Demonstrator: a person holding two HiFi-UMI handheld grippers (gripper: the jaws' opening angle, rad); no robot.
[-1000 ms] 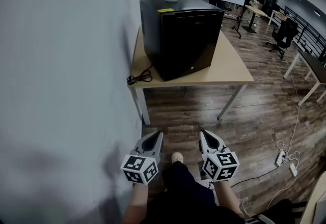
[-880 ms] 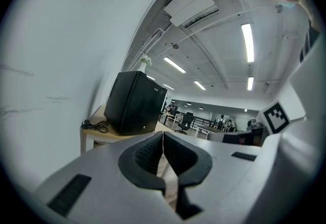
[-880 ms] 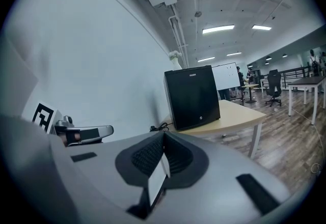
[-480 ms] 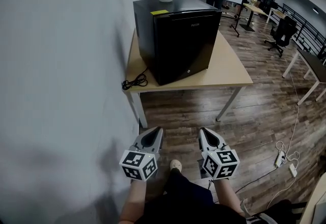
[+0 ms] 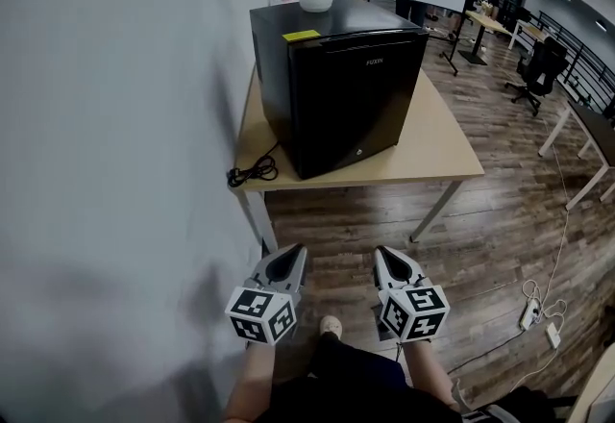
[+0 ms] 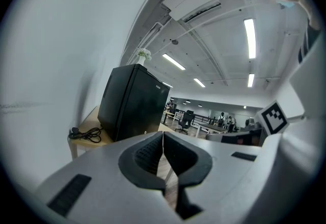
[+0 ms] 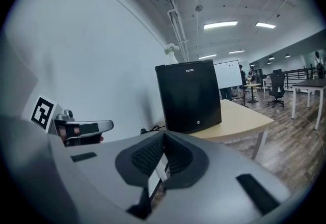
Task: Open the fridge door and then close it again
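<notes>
Black fridge (image 5: 336,85), door (image 5: 360,99) closed, on bench (image 5: 442,147) at 12 o'clock; left tool (image 5: 291,256) and right tool (image 5: 386,256) at 6 o'clock, both pressed together, well apart from fridge.

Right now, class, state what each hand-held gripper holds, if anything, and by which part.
Nothing is held: the left hand-held gripper and the right hand-held gripper are both shut and empty, short of the closed fridge.
</notes>
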